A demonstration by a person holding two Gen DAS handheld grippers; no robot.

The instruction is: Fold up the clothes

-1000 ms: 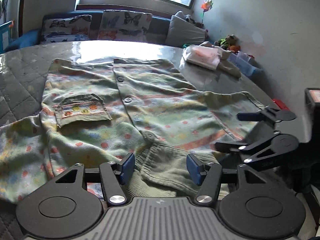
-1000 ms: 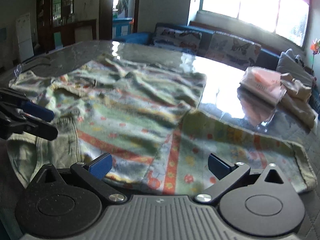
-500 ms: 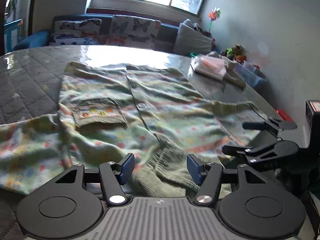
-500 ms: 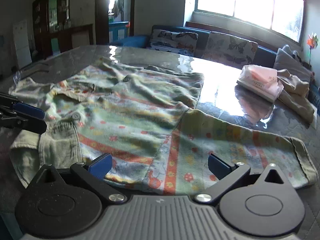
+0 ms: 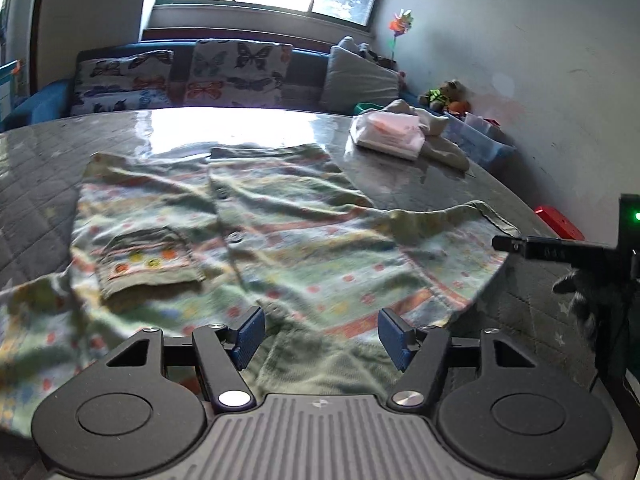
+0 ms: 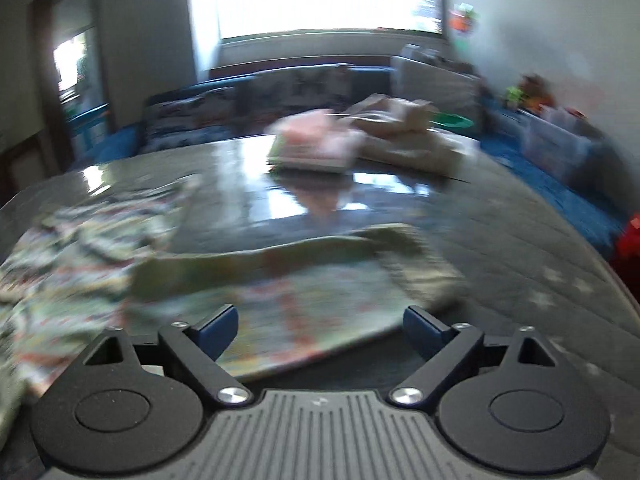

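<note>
Shirt (image 5: 288, 240) lies spread, unfolded, on the table (image 5: 432, 184), sleeves out (folding not begun); left gripper (image 5: 320, 334) opening over the collar, right gripper (image 6: 320, 326) closing over a sleeve (image 6: 320, 280), neither pressing cloth.

The dark quilted table (image 5: 36, 200) lies bare left of and beyond the spread patterned green shirt (image 5: 288, 240); right of it, a pink-and-white folded stack (image 5: 390, 134) and beige cloth (image 5: 440, 148) block passage.
</note>
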